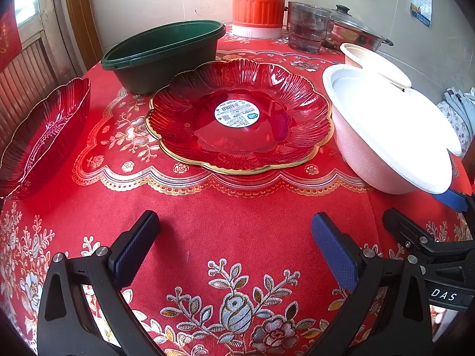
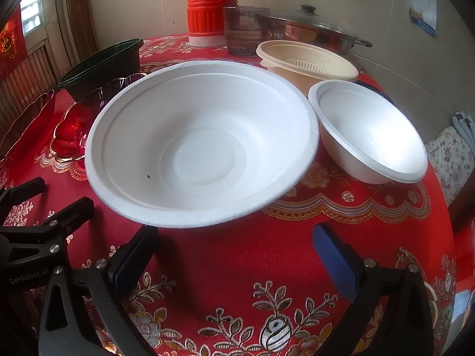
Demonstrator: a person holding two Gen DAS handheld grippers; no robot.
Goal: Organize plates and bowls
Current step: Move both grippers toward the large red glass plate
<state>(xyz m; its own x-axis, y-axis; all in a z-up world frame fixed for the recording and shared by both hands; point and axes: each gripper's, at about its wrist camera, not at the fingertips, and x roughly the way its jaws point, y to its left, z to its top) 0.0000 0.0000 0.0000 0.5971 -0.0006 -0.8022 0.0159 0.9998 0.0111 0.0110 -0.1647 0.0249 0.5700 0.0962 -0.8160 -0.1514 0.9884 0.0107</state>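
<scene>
A red glass scalloped plate [image 1: 237, 118] with a white sticker lies mid-table; it also shows in the right wrist view [image 2: 72, 130]. A second red glass dish [image 1: 44, 136] sits at the left edge. A large white bowl [image 2: 202, 142] stands just ahead of my right gripper [image 2: 236, 234], with a smaller white bowl [image 2: 374, 136] to its right and a beige bowl [image 2: 308, 62] behind. A dark green oval tub [image 1: 163, 53] is at the back left. My left gripper [image 1: 234, 225] is open and empty, short of the red plate. My right gripper is open and empty.
An orange thermos [image 1: 258, 3], a stack of glass cups [image 1: 307, 26] and a lidded steel pot [image 1: 353, 29] stand along the back wall. The red embroidered tablecloth [image 1: 225, 237] covers the round table. The right gripper's body shows at the left view's right edge [image 1: 430, 243].
</scene>
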